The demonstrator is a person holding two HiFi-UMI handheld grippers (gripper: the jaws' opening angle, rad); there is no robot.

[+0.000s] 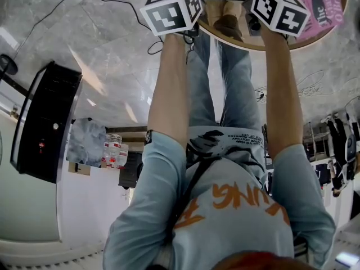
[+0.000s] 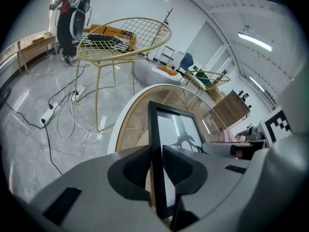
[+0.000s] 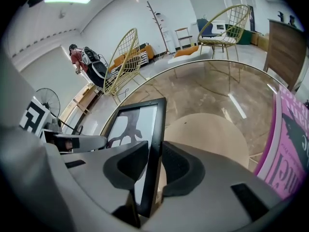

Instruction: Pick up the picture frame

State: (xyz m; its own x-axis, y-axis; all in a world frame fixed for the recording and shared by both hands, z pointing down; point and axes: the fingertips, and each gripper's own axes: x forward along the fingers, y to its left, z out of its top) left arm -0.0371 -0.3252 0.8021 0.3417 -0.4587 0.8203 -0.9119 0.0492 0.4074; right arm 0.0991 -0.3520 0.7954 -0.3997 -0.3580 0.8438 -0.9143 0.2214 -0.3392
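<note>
At the round glass table (image 3: 217,95), the black picture frame (image 2: 174,134) with a tree drawing stands upright. The left gripper (image 2: 155,164) pinches one side edge, and the right gripper (image 3: 154,166) pinches the other.

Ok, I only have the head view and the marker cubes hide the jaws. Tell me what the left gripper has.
Observer: The left gripper is closed on one side edge of the picture frame.
Operator: Now the right one.
Observer: The right gripper pinches the picture frame's opposite side edge.
Operator: Describe the picture.
Observer: A dark branching shape on white.
</note>
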